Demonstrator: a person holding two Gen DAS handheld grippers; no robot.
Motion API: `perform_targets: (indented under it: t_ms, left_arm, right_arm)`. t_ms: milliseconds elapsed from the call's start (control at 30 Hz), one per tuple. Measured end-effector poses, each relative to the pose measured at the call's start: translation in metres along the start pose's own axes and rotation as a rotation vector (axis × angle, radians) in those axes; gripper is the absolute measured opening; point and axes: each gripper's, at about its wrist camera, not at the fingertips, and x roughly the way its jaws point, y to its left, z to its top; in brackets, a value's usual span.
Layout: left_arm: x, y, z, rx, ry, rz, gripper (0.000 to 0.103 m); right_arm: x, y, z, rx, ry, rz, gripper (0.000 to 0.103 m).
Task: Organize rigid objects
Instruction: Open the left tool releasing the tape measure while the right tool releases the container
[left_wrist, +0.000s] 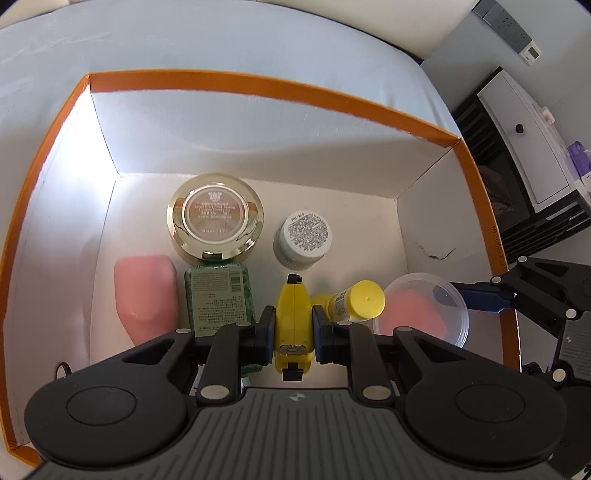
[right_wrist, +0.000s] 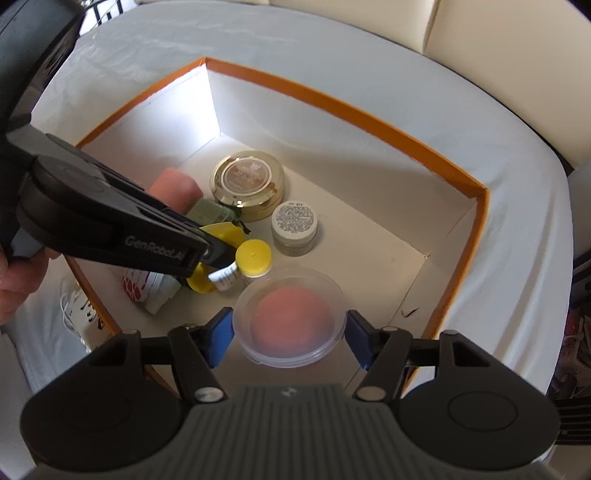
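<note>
While your left hand-held gripper (left_wrist: 293, 325) clamps the yellow tape measure (left_wrist: 293, 321) low inside the orange box (left_wrist: 258, 88), your right hand-held gripper (right_wrist: 290, 334) grips the clear tub (right_wrist: 291, 317) by its sides, nearer the box's right wall. Between them lies a yellow-capped bottle (right_wrist: 248, 264); the gold tin (left_wrist: 216, 216) and white jar (left_wrist: 303, 238) sit toward the box's far wall.

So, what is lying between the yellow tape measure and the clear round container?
A small bottle with a yellow cap lies between the tape measure and the clear container; the left wrist view shows it.
</note>
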Motion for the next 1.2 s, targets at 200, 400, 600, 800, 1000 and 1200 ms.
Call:
perform_targets:
  t_ms: [200,400,600,800,1000,1200]
  left_arm:
    - [0.005,0.002,-0.002,-0.021,0.023,0.006,0.021]
    - [0.011,0.004,-0.003,-0.038,0.051,0.003,0.021]
    - [0.011,0.005,-0.002,-0.059,0.053,-0.003,0.022]
    - [0.006,0.008,-0.003,-0.073,0.047,-0.006,0.022]
    - [-0.007,0.003,-0.005,-0.042,0.015,0.036,0.024]
    - [-0.02,-0.007,-0.011,0.009,-0.006,0.071,0.029]
  right_arm:
    - [0.001,-0.002,0.006,0.01,0.064,0.036,0.065]
    - [0.0,-0.001,0.006,0.008,0.082,0.039,0.065]
    - [-0.001,-0.004,0.007,0.026,0.088,0.041,0.065]
    - [-0.006,-0.006,0.003,0.055,0.058,0.029,0.065]
    - [-0.009,-0.004,-0.001,0.062,0.053,0.03,0.065]
    - [-0.018,0.0,-0.002,0.055,0.04,0.024,0.065]
